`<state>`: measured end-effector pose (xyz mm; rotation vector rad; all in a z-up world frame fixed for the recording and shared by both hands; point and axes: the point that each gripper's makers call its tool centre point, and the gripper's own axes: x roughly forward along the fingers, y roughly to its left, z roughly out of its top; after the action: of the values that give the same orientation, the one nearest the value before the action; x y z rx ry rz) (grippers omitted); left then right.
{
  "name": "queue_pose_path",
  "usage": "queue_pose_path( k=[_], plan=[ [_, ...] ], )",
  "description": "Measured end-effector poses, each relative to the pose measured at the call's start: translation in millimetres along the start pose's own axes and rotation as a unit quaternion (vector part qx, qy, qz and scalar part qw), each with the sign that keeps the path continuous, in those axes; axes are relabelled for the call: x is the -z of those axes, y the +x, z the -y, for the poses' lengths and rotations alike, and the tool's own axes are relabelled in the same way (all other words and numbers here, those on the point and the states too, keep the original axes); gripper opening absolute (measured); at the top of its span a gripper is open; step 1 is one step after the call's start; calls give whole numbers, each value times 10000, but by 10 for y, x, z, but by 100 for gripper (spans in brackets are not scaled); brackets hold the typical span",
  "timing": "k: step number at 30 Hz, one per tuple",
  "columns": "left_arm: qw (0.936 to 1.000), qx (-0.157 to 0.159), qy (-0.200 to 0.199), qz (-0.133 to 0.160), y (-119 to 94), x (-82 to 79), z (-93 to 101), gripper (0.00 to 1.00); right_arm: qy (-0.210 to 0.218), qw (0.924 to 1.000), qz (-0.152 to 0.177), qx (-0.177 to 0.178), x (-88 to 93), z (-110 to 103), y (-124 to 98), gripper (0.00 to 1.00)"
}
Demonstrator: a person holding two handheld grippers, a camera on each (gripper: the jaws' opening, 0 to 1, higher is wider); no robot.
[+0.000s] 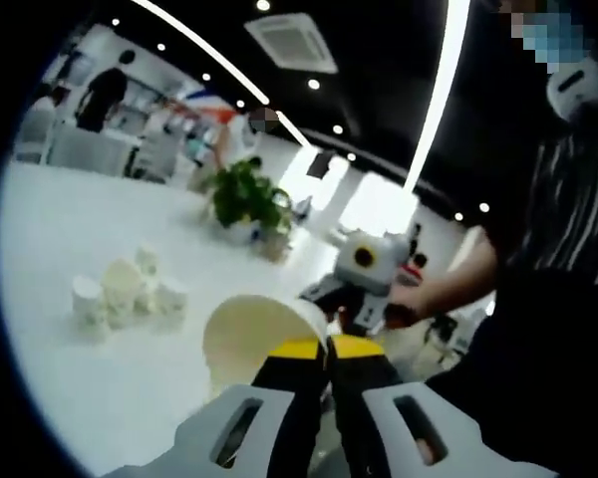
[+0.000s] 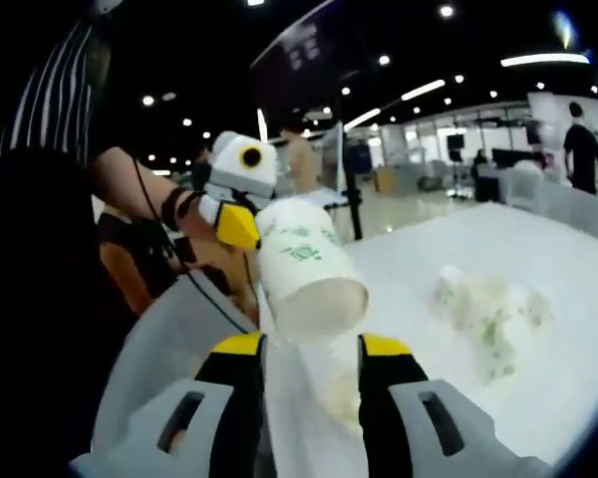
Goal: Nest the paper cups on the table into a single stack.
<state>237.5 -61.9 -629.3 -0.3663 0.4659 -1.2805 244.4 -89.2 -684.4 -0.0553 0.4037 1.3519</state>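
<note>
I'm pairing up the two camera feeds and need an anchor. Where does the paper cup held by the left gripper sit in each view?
Left gripper view: the held paper cup sits low centre, its open mouth facing the camera, pinched at the rim by the left gripper.
Right gripper view: the same cup is centre, bottom towards the camera, above the open right gripper.
Shared landmark: the cluster of loose cups on the white table.

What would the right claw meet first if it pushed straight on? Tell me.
Probably the paper cup held by the left claw: it hangs just ahead of the open right claw, base end toward it. Depth is unclear, so it may pass beneath it.
</note>
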Motion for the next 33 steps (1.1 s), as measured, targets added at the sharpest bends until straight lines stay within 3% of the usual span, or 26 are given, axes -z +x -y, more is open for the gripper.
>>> queue_pose_path(
  k=[8,12,23,33],
  plan=[
    [9998,84,32,-177,73,25,22,0,-7,9996,171,240,-85,59,-40,43],
    [9993,72,266,-247,109,7,20,0,80,9988,289,376,-120,69,-54,49],
    [9982,166,344,-468,146,-20,7,0,88,9961,302,822,-21,136,-171,71],
    [9942,221,545,-905,211,34,45,0,153,9896,520,1336,-12,312,-393,87]
  ],
)
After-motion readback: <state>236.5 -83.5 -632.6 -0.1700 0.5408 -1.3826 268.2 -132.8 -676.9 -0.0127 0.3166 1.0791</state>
